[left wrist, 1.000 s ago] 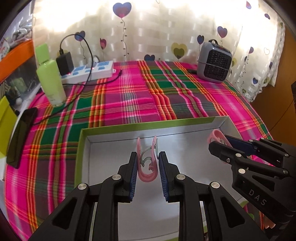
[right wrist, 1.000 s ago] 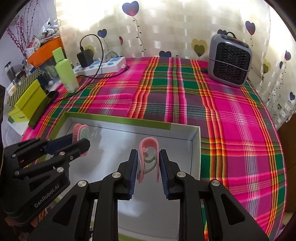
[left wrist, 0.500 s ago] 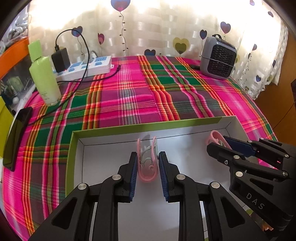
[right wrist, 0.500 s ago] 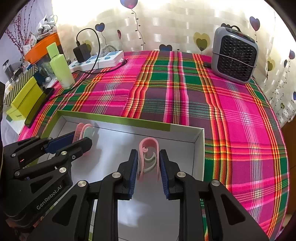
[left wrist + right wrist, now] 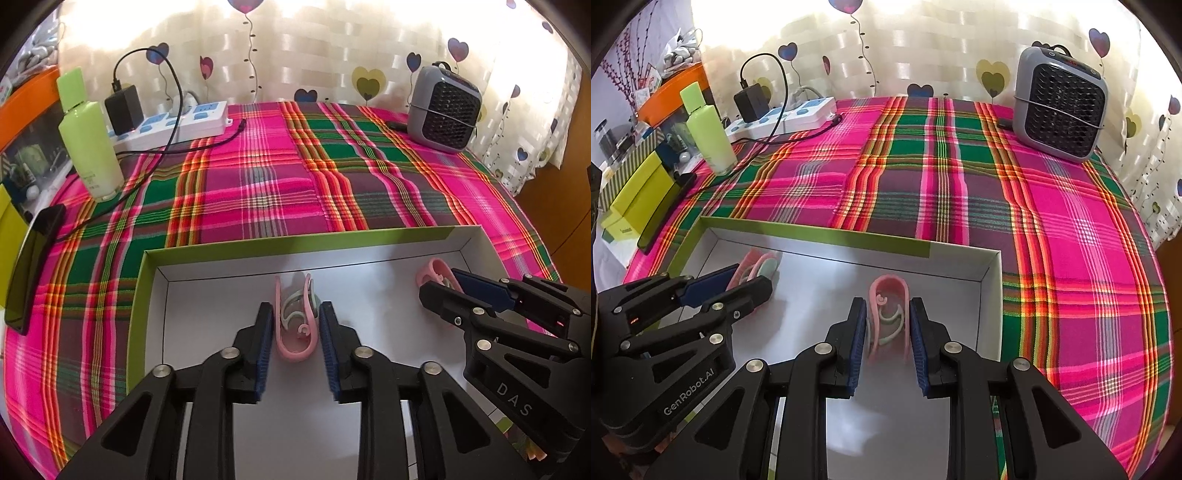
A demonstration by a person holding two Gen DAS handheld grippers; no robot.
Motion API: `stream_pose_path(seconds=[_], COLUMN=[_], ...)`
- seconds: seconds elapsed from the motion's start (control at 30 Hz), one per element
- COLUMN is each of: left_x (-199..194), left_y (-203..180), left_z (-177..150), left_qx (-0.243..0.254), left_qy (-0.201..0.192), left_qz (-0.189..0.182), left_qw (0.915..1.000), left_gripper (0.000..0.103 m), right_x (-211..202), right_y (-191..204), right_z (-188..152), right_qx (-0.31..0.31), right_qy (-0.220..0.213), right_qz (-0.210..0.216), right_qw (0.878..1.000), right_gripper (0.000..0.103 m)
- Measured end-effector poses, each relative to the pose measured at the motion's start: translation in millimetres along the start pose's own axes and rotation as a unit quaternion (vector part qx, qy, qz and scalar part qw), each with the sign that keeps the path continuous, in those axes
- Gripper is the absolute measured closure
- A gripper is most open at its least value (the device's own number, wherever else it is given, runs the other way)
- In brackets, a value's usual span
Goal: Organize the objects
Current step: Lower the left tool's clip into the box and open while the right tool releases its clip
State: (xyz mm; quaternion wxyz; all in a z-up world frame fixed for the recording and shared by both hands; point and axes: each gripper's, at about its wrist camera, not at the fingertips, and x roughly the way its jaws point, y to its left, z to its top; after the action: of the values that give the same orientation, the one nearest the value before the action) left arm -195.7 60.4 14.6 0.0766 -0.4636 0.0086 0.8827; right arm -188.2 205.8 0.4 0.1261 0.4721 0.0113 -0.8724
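A shallow white box with a green rim (image 5: 295, 242) (image 5: 812, 230) lies on the plaid cloth. Inside it, a pink and pale green clip (image 5: 295, 347) stands on the floor between the blue pads of my left gripper (image 5: 296, 321). Its jaws are opening and the pads sit just clear of the clip. My right gripper (image 5: 888, 317) is shut on a second pink clip (image 5: 888, 291) near the box's right wall. Each gripper shows in the other's view: the right gripper (image 5: 441, 282) with its clip (image 5: 430, 269), the left gripper (image 5: 750, 278) with its clip (image 5: 757, 262).
At the cloth's far left stand a green bottle (image 5: 90, 147) and a white power strip (image 5: 177, 118) with a black charger and cable. A grey heater (image 5: 443, 107) sits at the far right. A dark phone (image 5: 33, 273) lies at the left edge, beside a yellow-green box (image 5: 639, 195).
The left gripper's pads have parted slightly from the clip, which rests on the box floor. The right gripper keeps its grip. Both hands stay about where they were.
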Motion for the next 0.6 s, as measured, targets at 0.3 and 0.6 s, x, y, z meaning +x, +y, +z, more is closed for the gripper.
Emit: stream_pose_path(seconds=[0.3,0.6], left_x=[-3,-24], left_y=[1,-2], left_z=[-3,-8], left_qx=[-0.004,-0.003], left_qy=[-0.002,-0.019], left_qz=[0.004,-0.004], left_qw=[1.0,0.9998], left_gripper=[0.058,0.051], right_x=[-3,-19], right_y=[0,-3], right_z=[-1,-9], right_qx=[0.001,0.016], right_qy=[-0.004,-0.018], right_qz=[0.006,0.014], right_qw=[1.0,1.0], right_gripper=[0.07,0.059])
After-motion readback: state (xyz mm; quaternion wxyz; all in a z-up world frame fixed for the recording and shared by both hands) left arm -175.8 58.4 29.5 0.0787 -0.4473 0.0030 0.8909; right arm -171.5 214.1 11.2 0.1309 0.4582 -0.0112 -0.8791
